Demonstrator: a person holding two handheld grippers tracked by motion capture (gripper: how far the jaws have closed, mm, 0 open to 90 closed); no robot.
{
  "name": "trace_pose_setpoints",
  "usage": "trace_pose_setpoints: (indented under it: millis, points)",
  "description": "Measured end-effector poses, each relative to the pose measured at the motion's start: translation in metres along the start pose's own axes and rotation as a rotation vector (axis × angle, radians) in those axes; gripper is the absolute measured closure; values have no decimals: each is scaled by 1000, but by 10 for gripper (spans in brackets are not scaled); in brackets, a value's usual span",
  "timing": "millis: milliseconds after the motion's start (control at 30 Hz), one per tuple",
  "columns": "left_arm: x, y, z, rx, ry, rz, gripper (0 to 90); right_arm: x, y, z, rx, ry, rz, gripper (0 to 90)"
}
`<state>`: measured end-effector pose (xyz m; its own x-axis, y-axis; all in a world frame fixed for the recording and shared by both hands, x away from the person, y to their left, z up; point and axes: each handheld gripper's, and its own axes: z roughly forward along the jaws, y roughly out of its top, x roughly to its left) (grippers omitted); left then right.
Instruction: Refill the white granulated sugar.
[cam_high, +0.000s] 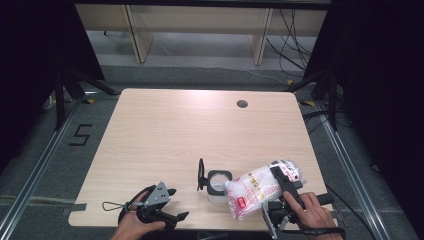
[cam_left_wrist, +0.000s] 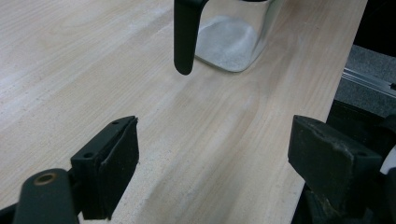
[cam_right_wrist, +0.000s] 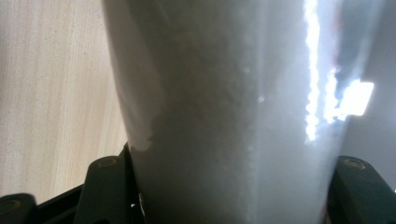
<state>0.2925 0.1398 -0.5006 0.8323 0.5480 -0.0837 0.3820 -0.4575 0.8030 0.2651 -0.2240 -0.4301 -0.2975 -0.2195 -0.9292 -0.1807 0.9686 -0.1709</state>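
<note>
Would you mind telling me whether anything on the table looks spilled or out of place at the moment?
Nothing stands out. The right gripper holds the plastic bag tilted toward the open jar, which has white powder in its bottom. No powder shows on the table around it.

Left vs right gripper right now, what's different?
The left gripper has its jaws open with only bare table between them; the right gripper is clamped on the bag of white powder. The left rests apart from the jar, while the right tips the bag over the jar's mouth. Both sit at the table's near edge, each in a hand.
</note>
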Motion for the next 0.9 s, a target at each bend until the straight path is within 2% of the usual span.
trace_pose_setpoints:
  millis: [67, 133, 167, 200, 233, 267, 300, 333, 367, 433, 467, 600, 733, 767, 800, 833, 867, 900]
  points:
    - [0, 0, 0, 0, 0, 0, 160, 1, 0, -1, 15, 10, 25, 408]
    - [0, 0, 0, 0, 1, 1, 160, -2, 1, 0, -11, 1, -24, 407]
    - [0, 0, 0, 0, 2, 5, 160, -2, 1, 0, -8, 3, -19, 408]
    - [2, 1, 0, -1, 1, 35, 160, -1, 0, 0, -5, 5, -7, 408]
    - [1, 0, 0, 0, 1, 19, 160, 2, 0, 0, 1, 8, 31, 408]
    - [2, 1, 0, 0, 1, 34, 160, 2, 0, 0, 5, 7, 33, 407]
    - [2, 1, -1, -1, 1, 36, 160, 0, 0, 0, 3, 3, 5, 408]
    - [2, 1, 0, -1, 1, 36, 160, 0, 0, 0, 3, 3, 5, 408]
    - [2, 1, -1, -1, 1, 36, 160, -3, 0, 0, -4, -1, -27, 408]
    - [2, 1, -1, -1, 2, 36, 160, -2, 0, -1, 0, 5, -14, 408]
    - [1, 0, -1, 5, 5, 10, 160, -2, -1, -1, -1, 6, -14, 408]
    - [0, 0, -1, 6, 4, 11, 161, -2, 0, -1, 6, -5, -23, 408]
    - [1, 0, -1, 4, 2, 11, 160, -3, 0, -1, -1, 4, -29, 407]
    - [1, 0, -1, 8, 8, 20, 160, 0, 0, -1, 2, 5, 1, 408]
    - [3, 1, -2, 18, 8, 62, 160, 0, -1, 0, -13, -4, -1, 408]
    - [1, 0, -1, 15, 11, 22, 160, -3, 0, -1, -10, -3, -27, 408]
    - [1, 0, -1, 8, -6, 12, 160, -2, 0, -1, 0, 13, -16, 407]
    - [1, 0, -1, 6, -1, 11, 160, 0, 0, -1, -1, 2, -2, 408]
